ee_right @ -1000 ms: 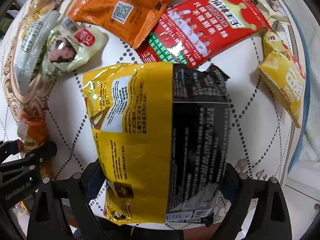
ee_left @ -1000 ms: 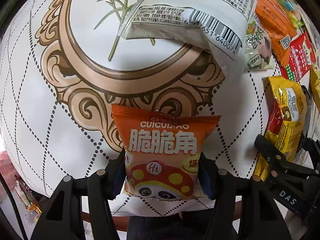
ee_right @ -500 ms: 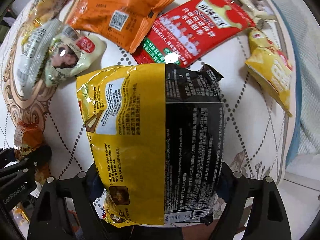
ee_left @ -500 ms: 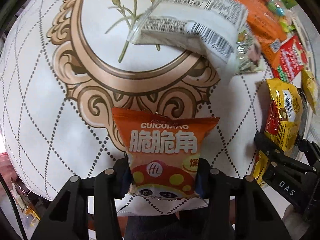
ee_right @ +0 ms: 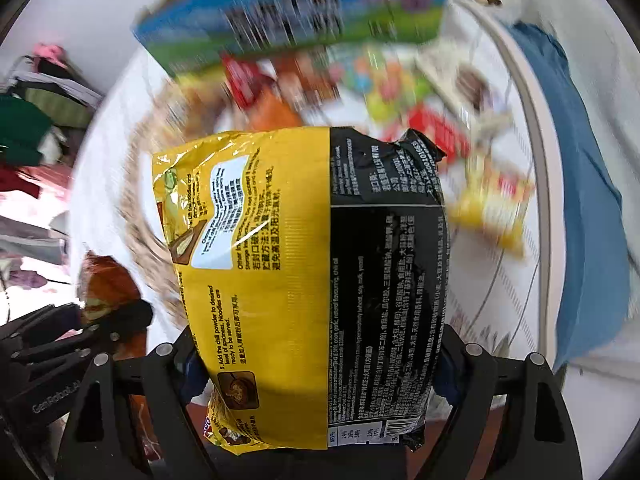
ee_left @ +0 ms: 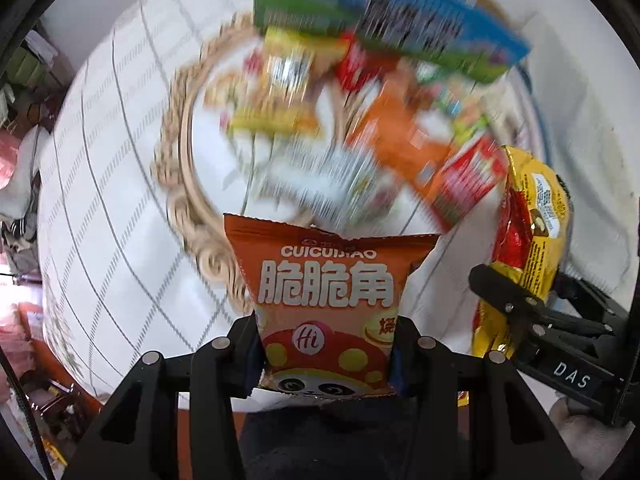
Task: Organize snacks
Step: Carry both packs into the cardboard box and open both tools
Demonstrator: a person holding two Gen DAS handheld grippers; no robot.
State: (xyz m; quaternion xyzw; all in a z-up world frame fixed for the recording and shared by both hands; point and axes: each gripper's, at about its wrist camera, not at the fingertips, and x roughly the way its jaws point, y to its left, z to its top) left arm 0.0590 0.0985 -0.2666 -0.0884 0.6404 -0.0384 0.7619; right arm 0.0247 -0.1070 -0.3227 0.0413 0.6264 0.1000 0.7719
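Both packets lifted: orange snack packet (ee_left: pixel 326 304), yellow noodle packet (ee_right: pixel 308 280); box (ee_right: pixel 296 8) appeared.

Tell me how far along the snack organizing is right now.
Early stage. Nothing looks sorted yet. In hand: the left tongs grip the orange snack bag, and the right tongs grip the yellow and black noodle packet. Left: a blurred pile of packets is scattered on the white patterned cloth, in front of a blue and green box.
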